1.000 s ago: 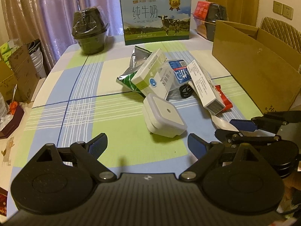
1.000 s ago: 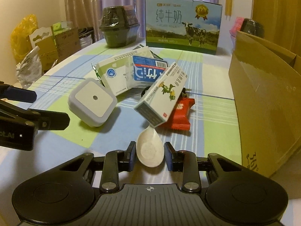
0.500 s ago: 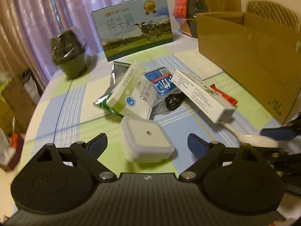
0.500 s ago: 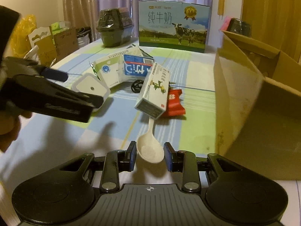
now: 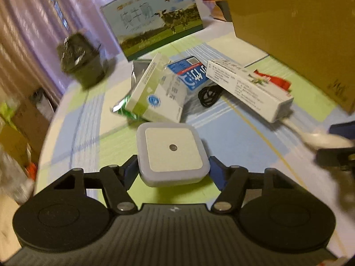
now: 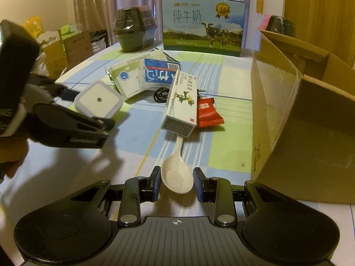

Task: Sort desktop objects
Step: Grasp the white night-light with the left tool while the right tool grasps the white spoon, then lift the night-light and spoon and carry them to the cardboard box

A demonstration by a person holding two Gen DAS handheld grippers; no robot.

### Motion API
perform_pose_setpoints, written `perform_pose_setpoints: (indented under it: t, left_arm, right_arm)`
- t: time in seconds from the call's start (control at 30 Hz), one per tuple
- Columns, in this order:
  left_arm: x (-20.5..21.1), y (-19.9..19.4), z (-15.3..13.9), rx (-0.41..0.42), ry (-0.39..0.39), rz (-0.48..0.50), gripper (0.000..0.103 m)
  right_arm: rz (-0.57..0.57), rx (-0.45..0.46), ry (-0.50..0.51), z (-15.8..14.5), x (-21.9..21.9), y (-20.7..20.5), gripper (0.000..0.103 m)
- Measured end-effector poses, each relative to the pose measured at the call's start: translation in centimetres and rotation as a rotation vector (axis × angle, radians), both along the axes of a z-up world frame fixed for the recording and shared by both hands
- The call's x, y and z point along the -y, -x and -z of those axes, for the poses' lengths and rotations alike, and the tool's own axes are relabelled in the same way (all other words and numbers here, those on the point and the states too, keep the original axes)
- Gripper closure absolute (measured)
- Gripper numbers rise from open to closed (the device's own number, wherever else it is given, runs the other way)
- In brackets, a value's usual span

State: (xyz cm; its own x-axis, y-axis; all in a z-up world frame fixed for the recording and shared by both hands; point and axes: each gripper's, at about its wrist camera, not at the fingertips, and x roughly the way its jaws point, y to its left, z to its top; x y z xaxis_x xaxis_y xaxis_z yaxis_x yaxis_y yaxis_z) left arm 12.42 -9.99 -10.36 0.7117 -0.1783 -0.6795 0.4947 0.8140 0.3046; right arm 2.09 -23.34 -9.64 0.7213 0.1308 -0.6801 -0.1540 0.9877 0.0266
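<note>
Left wrist view: a square white night light [image 5: 173, 155] with rounded corners and a matte face sits between the left gripper [image 5: 172, 169] fingers, which stand just beside its sides; whether they touch, I cannot tell. In the right wrist view the right gripper [image 6: 176, 184] fingers flank a smooth cream plastic spoon [image 6: 176, 174] bowl, narrowly apart, grip unclear. A stiff cardboard box [image 6: 306, 115] walls the counter's [image 6: 137, 133] right edge.

White spoon [image 6: 176, 173], square night-light [image 5: 172, 154], boxes [image 6: 180, 104] on tablecloth
</note>
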Motion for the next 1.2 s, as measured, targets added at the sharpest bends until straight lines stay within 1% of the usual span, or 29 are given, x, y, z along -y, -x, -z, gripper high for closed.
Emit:
perform_pose_setpoints:
  t: [0.17,0.2,0.23,0.33,0.43,0.5,0.53,0.57,0.77,0.87,1.03,1.1,1.13,1.17,1.2]
  left_arm:
    - [-3.1,3.2,-1.6,-0.156,0.208,-0.030,0.040]
    - [-3.7,3.9,-1.8,-0.174,0.234,-0.034,0.040]
    - [-4.0,4.6,-1.9,-0.182,0.242,-0.037,0.040]
    - [-4.7,6.1,-1.8,-0.187,0.249,-0.046,0.040]
    - [-5.2,6.9,-1.5,-0.196,0.246,-0.062,0.039]
    - [-5.3,7.1,-1.5,-0.194,0.241,-0.067,0.040]
    - [-5.3,7.3,-1.5,-0.189,0.237,-0.069,0.039]
    - [-5.3,7.4,-1.6,-0.182,0.232,-0.068,0.039]
    - [-4.8,7.3,-1.6,-0.142,0.221,-0.083,0.032]
    - [-4.4,7.4,-1.5,-0.126,0.198,-0.096,0.031]
    - [-4.1,7.5,-1.2,-0.133,0.202,-0.139,0.031]
    - [-4.2,7.3,-1.0,-0.147,0.208,-0.177,0.034]
    - [-4.2,7.1,-0.9,-0.157,0.208,-0.187,0.036]
    - [-4.1,7.0,-0.9,-0.164,0.206,-0.191,0.041]
    - [-4.1,7.0,-0.9,-0.164,0.201,-0.195,0.041]
  right_arm:
    - [-0.028,-0.001,0.021,-0.6,-0.3,1.5,0.075]
    - [-0.036,-0.003,0.025,-0.7,-0.3,2.0,0.075]
    - [-0.042,-0.004,0.029,-0.6,-0.4,2.3,0.075]
    - [-0.055,-0.013,0.038,-0.4,-0.4,3.5,0.075]
    - [-0.048,-0.022,0.021,0.0,-0.2,3.9,0.073]
    - [-0.034,-0.028,0.004,0.2,0.0,4.1,0.061]
    - [-0.029,-0.026,-0.005,0.2,0.1,4.2,0.052]
    - [-0.025,-0.020,-0.016,0.2,0.3,4.3,0.050]
    - [-0.018,-0.003,-0.027,0.4,0.1,4.1,0.049]
    - [-0.015,-0.002,-0.026,0.7,0.0,4.0,0.050]
    - [-0.008,0.000,-0.035,0.7,0.0,3.8,0.051]
    - [-0.001,-0.001,-0.041,0.7,0.1,3.6,0.053]
    - [0.002,-0.003,-0.042,0.6,0.1,3.6,0.054]
    - [0.003,-0.004,-0.042,0.6,0.1,3.5,0.056]
    - [0.005,-0.006,-0.043,0.6,0.0,3.4,0.057]
